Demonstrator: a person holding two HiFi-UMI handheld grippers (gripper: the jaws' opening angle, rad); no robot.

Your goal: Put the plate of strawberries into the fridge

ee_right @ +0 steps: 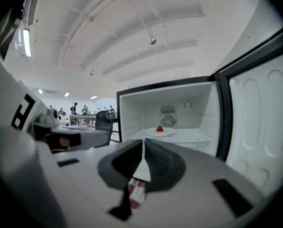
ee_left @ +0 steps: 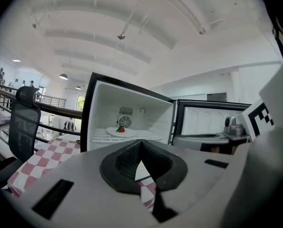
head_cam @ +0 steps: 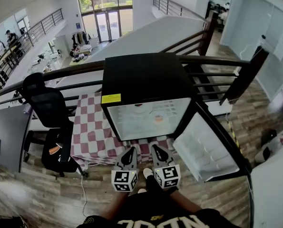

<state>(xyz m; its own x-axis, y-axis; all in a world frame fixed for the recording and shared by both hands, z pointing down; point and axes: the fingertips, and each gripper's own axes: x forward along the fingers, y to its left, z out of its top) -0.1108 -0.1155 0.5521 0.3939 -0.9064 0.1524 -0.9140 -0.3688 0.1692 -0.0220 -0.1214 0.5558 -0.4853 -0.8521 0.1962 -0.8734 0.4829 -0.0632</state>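
The black mini fridge stands open on the checkered table. A white plate with a red strawberry on it rests on the wire shelf inside. In the left gripper view the plate lies mid-shelf, below the rear fan. In the right gripper view the same plate holds its strawberry. My left gripper and right gripper hang side by side just in front of the fridge opening. Both are shut with nothing between the jaws, and both are well short of the plate.
The fridge door swings out to the right, its white inner side facing me. A red-and-white checkered cloth covers the table. A black office chair stands to the left, a dark railing runs behind, and the floor is wood.
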